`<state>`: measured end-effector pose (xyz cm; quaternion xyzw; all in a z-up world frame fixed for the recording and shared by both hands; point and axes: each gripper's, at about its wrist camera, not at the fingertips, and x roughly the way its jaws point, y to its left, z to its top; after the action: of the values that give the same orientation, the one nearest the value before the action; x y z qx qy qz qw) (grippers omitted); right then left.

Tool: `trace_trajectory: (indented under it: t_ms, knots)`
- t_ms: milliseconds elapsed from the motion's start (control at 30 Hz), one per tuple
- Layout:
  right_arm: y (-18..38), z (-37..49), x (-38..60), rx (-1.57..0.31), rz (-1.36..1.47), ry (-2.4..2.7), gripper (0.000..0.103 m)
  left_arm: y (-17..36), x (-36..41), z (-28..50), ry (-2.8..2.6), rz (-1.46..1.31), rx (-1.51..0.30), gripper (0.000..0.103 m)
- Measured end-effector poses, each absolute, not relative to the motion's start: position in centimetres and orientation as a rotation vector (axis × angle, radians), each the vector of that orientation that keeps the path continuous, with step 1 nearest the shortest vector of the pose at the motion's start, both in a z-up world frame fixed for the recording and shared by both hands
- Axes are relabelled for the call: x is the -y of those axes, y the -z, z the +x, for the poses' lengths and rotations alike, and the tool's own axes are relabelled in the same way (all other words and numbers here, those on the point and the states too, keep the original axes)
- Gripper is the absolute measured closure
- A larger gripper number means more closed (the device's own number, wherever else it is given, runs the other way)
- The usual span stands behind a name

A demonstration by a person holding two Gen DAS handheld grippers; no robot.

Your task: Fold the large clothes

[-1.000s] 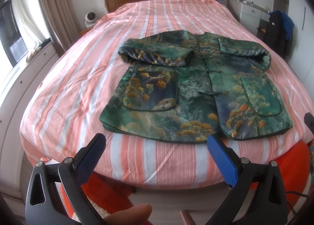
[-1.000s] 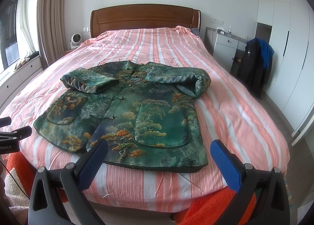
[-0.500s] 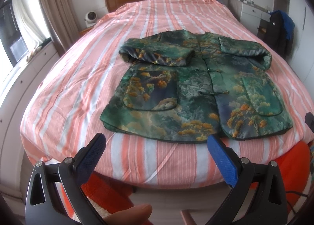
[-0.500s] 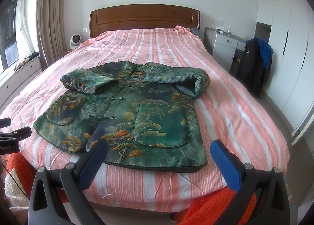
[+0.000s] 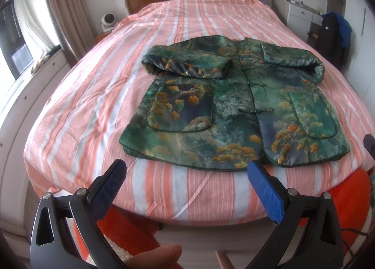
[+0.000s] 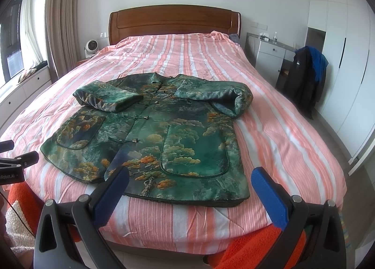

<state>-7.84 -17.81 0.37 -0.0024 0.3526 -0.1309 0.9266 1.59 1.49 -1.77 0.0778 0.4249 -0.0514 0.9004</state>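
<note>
The green patterned jacket (image 5: 232, 109) lies flat, front up, on the near half of the striped bed (image 5: 93, 95). Both sleeves are already folded in across the chest. The hem runs along the near edge of the bed.

Risks from this state, as a judgement:
- The fabric looks glossy and padded. A shallow pinch at the hem may catch only the top layer, so the front panel lifts while the back stays down.
- The folded sleeves rest loose on the chest. A fast or uneven lift of the hem may slide them out of place and spoil the fold.
- The hem sits close to the mattress edge. A pull toward the near side could drag the garment off the bed.
- If the two claws rise at different rates, the fold line will run skewed.

Pose:
- Left claw (image 5: 185, 179): spread wide, holding nothing, near the foot of the bed, aimed at the left part of the hem but apart from it. A fingertip (image 5: 154, 257) of the person shows below it.
- Right claw (image 6: 189, 182): spread wide, holding nothing, aimed at the right part of the hem, not touching it.
</note>
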Motion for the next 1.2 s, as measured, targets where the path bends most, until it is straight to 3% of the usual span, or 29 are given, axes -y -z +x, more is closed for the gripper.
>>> trace_trajectory:
  t_ms: [1200]
  knots:
    - [0.14, -7.69, 17.48, -0.734, -0.004, 0.263, 0.000, 2.53, -2.04, 1.71, 0.091, 0.159, -0.898, 0.000]
